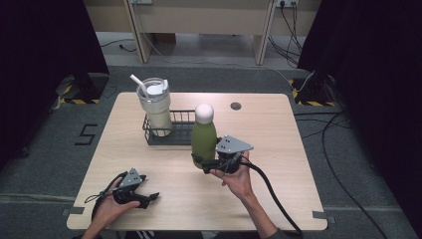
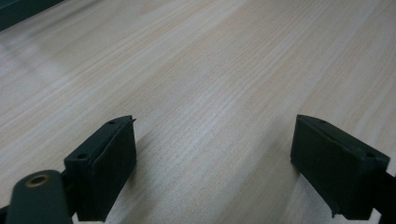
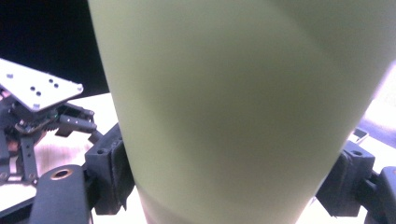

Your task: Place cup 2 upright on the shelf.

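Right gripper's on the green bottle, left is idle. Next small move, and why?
Probably lift the green bottle straight up a little. The right gripper has a jaw on each side of its lower body, apparently clamped, and it stands just in front of the wire basket holding the tumbler. The left gripper rests open, away from it.

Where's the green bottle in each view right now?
High view: green bottle stands mid-table, before the wire basket, right gripper at its base.
Left gripper view: bare table, no bottle.
Right gripper view: bottle body close up between the jaws.
Shared landmark: the wooden tabletop.
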`<action>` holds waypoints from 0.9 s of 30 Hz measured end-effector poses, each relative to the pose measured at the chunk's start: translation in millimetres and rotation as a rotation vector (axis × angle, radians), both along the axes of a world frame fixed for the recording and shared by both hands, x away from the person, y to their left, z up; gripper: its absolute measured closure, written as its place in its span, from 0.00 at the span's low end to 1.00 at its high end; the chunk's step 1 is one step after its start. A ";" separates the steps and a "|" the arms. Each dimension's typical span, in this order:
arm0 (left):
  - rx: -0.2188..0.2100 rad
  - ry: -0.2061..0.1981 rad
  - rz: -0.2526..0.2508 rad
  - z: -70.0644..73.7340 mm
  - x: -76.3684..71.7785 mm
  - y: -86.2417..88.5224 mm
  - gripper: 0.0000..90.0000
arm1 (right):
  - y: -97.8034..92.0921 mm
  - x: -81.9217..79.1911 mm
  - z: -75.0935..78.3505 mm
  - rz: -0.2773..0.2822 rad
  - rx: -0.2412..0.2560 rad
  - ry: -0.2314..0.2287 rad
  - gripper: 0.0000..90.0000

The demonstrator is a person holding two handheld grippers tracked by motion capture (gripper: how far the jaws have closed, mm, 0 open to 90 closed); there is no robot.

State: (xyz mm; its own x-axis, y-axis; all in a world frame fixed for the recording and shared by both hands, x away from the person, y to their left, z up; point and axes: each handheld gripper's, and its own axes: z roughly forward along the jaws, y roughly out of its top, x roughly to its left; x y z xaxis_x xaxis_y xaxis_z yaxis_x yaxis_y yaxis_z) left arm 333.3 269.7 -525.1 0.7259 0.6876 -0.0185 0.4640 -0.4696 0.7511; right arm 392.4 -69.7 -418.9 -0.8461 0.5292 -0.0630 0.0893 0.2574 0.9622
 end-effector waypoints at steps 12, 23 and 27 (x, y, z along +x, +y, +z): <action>0.000 0.000 0.000 0.0 0.0 0.0 0.15 | 6.7 25.9 16.8 -0.009 -0.004 0.005 0.23; -0.002 0.002 0.001 0.1 -0.1 -0.1 0.15 | 19.9 48.0 26.4 -0.019 -0.006 0.006 0.23; -0.002 0.002 0.001 0.1 -0.1 -0.1 0.15 | 23.9 55.9 31.4 -0.023 -0.002 0.007 0.23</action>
State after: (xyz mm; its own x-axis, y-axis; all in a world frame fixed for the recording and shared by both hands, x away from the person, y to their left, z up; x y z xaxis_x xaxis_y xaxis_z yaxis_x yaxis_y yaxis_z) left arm 333.1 269.5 -525.0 0.7252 0.6882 -0.0212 0.4656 -0.4675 0.7515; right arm 448.2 -45.8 -387.4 -0.8342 0.5484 -0.0579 0.1023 0.2572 0.9609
